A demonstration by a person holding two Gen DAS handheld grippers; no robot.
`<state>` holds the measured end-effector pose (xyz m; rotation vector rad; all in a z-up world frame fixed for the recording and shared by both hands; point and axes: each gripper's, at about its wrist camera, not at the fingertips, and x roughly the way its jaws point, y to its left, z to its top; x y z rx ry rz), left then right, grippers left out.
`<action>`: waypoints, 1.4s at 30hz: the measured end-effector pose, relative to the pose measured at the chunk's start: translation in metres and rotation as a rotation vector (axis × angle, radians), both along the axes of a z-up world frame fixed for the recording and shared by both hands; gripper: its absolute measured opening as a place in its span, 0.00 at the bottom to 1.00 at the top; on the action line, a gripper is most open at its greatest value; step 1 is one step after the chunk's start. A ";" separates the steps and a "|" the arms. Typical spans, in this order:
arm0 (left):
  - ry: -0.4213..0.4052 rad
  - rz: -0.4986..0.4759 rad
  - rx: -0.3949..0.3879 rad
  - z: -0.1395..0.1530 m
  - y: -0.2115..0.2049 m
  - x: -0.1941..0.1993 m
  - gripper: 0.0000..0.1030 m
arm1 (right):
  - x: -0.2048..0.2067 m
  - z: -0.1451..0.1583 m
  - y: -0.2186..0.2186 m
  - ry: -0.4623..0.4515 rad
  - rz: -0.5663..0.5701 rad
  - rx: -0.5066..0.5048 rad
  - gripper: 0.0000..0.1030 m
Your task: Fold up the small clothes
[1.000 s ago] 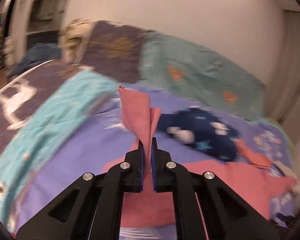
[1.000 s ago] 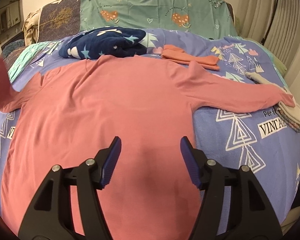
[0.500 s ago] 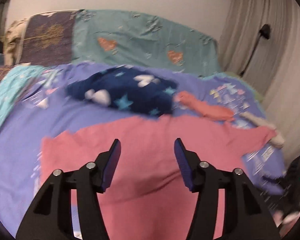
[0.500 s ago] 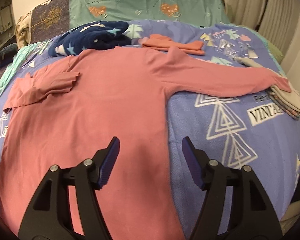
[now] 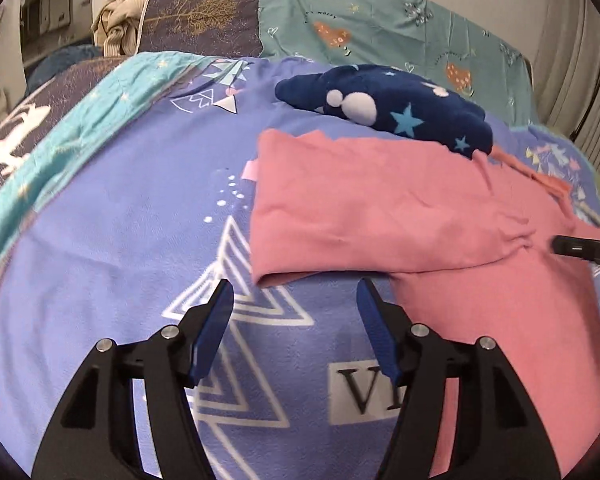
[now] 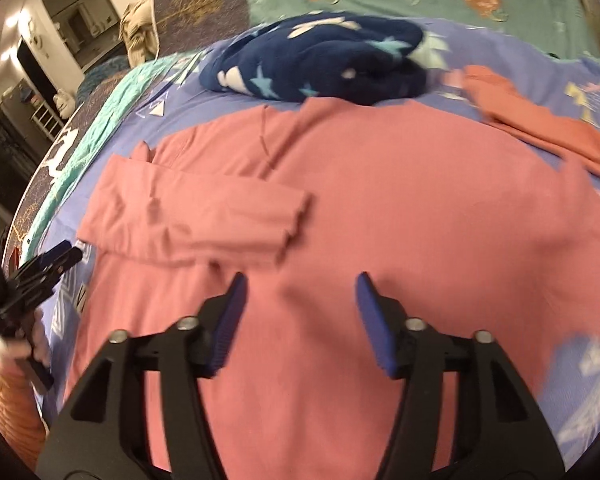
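Note:
A pink long-sleeved shirt (image 6: 400,216) lies flat on the bed, front down the middle. Its left sleeve (image 6: 196,216) is folded in across the chest; the same sleeve shows in the left wrist view (image 5: 372,208). My left gripper (image 5: 294,300) is open and empty, above the purple blanket just left of the shirt's side. It also shows at the left edge of the right wrist view (image 6: 48,268). My right gripper (image 6: 298,292) is open and empty, hovering over the shirt's middle below the folded sleeve.
A navy star-patterned fleece garment (image 6: 320,64) lies bunched behind the shirt's collar. A folded orange-pink garment (image 6: 540,120) lies at the far right. The purple printed blanket (image 5: 120,220) covers the bed, with teal and dark pillows (image 5: 380,20) at the headboard.
My left gripper let go of the sleeve, which now lies folded across the chest, and drew back left over the blanket. My right gripper moved left over the shirt.

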<state>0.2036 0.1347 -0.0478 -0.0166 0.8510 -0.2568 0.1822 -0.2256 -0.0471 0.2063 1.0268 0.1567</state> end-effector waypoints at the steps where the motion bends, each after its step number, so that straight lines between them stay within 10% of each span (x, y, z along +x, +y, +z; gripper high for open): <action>1: -0.005 -0.010 -0.008 0.000 -0.003 -0.001 0.63 | 0.008 -0.004 0.002 0.005 -0.002 -0.005 0.65; 4: -0.034 -0.047 0.029 0.001 -0.023 0.000 0.69 | 0.031 -0.015 0.015 0.005 -0.010 0.006 0.65; 5: -0.045 -0.050 0.058 0.000 -0.029 0.001 0.69 | 0.035 -0.014 0.018 -0.006 -0.004 -0.007 0.34; 7: -0.061 -0.046 0.109 -0.003 -0.038 0.002 0.70 | 0.040 -0.007 0.023 -0.014 0.048 0.026 0.08; 14: -0.047 -0.019 0.106 -0.009 -0.035 0.006 0.70 | -0.002 0.088 -0.042 -0.218 -0.108 0.059 0.09; 23: -0.020 -0.011 0.139 -0.014 -0.039 0.010 0.70 | -0.011 -0.003 -0.143 0.039 -0.368 0.179 0.18; 31: -0.001 0.005 0.133 -0.017 -0.042 0.021 0.70 | -0.017 -0.012 -0.110 0.037 -0.197 0.179 0.56; 34: -0.007 0.036 0.143 -0.015 -0.041 0.021 0.70 | -0.007 -0.016 -0.085 0.044 -0.187 0.031 0.04; 42: -0.061 -0.024 -0.017 0.011 -0.031 0.002 0.70 | -0.034 0.035 -0.106 -0.072 -0.268 0.024 0.03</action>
